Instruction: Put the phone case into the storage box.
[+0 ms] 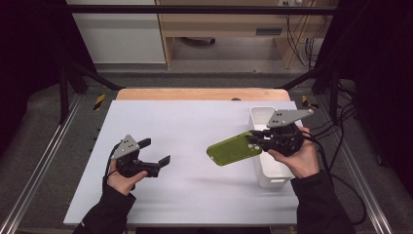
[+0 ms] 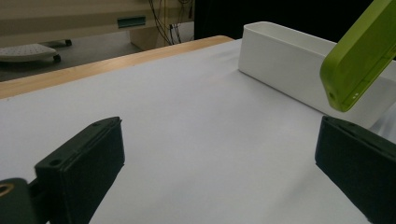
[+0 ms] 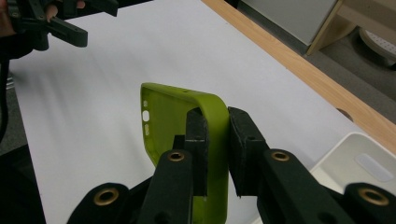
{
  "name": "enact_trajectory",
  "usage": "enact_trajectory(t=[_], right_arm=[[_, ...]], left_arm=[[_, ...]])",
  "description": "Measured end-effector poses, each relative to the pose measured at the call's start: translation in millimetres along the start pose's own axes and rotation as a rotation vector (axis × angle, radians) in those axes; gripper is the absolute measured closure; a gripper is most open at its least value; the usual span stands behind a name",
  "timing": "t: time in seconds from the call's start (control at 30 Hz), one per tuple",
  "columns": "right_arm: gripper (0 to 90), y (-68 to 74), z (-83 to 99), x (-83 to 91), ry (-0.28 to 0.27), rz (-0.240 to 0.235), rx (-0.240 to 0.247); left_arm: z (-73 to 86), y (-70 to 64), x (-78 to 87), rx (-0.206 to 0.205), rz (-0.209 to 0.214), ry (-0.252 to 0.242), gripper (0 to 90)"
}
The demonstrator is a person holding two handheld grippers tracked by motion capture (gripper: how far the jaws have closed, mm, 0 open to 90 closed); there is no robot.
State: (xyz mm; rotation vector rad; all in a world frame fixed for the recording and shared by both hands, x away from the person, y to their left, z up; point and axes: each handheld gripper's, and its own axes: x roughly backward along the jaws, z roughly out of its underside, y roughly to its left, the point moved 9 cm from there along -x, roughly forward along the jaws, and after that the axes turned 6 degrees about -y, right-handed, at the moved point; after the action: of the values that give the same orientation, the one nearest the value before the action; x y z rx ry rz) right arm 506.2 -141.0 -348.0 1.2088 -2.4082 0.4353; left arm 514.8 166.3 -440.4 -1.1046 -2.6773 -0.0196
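Note:
A green phone case [image 1: 233,149] hangs above the table, right of centre, with my right gripper [image 1: 254,141] shut on one end of it. In the right gripper view the case [image 3: 161,126] stands on edge, its side wall pinched between the two pads at my right gripper [image 3: 215,140]. My left gripper [image 1: 157,151] rests low over the table's left part, open, jaws wide apart with nothing between them. The left gripper view shows that gripper [image 2: 219,168] with bare table between its jaws, and the case [image 2: 359,56] at upper right.
A white rectangular bin [image 1: 263,117] stands at the right edge of the white table cover [image 1: 195,122], under my right hand. A wooden strip [image 1: 199,94] runs along the table's far edge. Shelving and cables stand beyond.

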Motion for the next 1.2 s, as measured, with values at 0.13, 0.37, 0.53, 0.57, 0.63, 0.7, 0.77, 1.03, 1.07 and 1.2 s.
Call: enact_trajectory(t=[0.13,0.37,0.53,0.57,0.63,0.7,0.77,1.03,1.07,1.2], right_arm=[[79.7,-3.8,-4.7,3.7,0.004,0.018,0.015],[79.6,-11.1,-12.0,12.5,0.009,0.051,0.041],[79.6,-17.1,-16.8,17.9,0.013,0.078,0.056],[79.6,-18.1,-17.7,19.0,0.015,0.084,0.061],[79.6,-20.2,-19.5,21.2,0.015,0.094,0.069],[79.6,-21.9,-21.0,23.3,0.016,0.102,0.079],[79.6,-23.1,-22.5,25.2,0.018,0.109,0.085],[79.6,-31.1,-24.6,30.0,0.036,0.136,0.101],[79.6,-32.3,-24.6,30.5,0.04,0.139,0.104],[79.6,-36.4,-25.8,32.3,0.049,0.155,0.114]], left_arm=[[4.6,5.8,3.7,0.004,-0.011,-0.003,0.6],[10.8,12.3,8.0,0.003,-0.018,-0.003,0.5],[14.7,15.6,10.9,0.003,-0.022,-0.002,0.3],[15.4,16.6,11.6,0.003,-0.023,-0.002,0.3],[16.8,18.7,12.7,0.005,-0.028,-0.003,0.2],[18.3,20.7,13.6,0.003,-0.035,-0.003,0.1],[19.6,22.3,14.4,0.001,-0.039,-0.003,0.1],[24.3,28.2,16.3,0.002,-0.057,0.004,0.1],[24.4,28.7,16.5,0.001,-0.059,0.003,0.0],[25.4,30.2,17.2,0.001,-0.063,0.001,0.0]])
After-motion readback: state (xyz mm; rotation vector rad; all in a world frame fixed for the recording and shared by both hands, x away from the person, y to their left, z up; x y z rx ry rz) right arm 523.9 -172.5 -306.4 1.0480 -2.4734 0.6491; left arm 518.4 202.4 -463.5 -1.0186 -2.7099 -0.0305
